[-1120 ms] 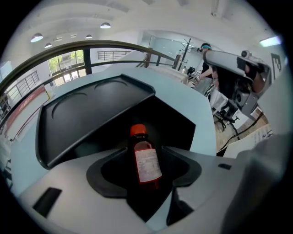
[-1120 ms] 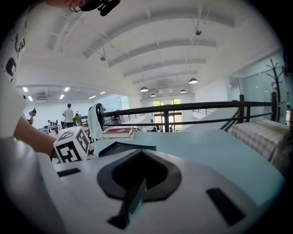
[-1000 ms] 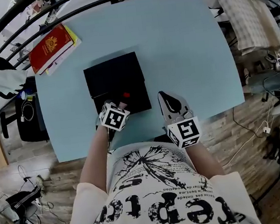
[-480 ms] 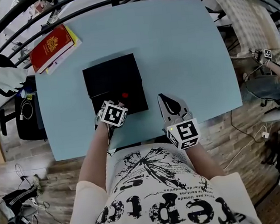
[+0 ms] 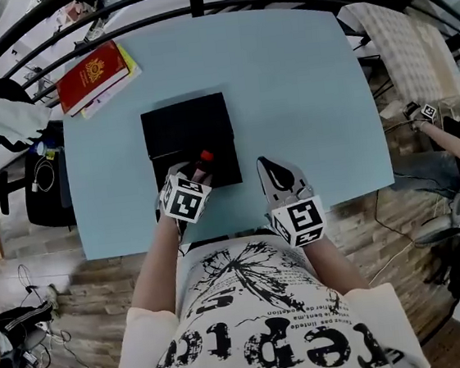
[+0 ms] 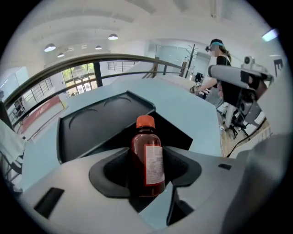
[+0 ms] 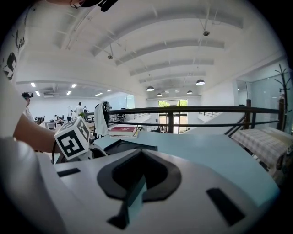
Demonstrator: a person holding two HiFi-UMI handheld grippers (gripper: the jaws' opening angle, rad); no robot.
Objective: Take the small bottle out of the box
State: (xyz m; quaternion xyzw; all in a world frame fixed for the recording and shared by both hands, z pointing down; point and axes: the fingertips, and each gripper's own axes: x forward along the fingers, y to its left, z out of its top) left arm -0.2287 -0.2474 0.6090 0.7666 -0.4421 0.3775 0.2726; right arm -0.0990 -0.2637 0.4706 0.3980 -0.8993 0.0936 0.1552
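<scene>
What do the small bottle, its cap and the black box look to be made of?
Small bottle: glossy, translucent dark red-brown wall, either glass or plastic; the white label looks like paper.
Cap: opaque orange-red with a dull finish, probably plastic.
Box: matte black with thin walls and sharp edges. Shallow moulded curves in the open lid hint at plastic, though it could be cardboard.
</scene>
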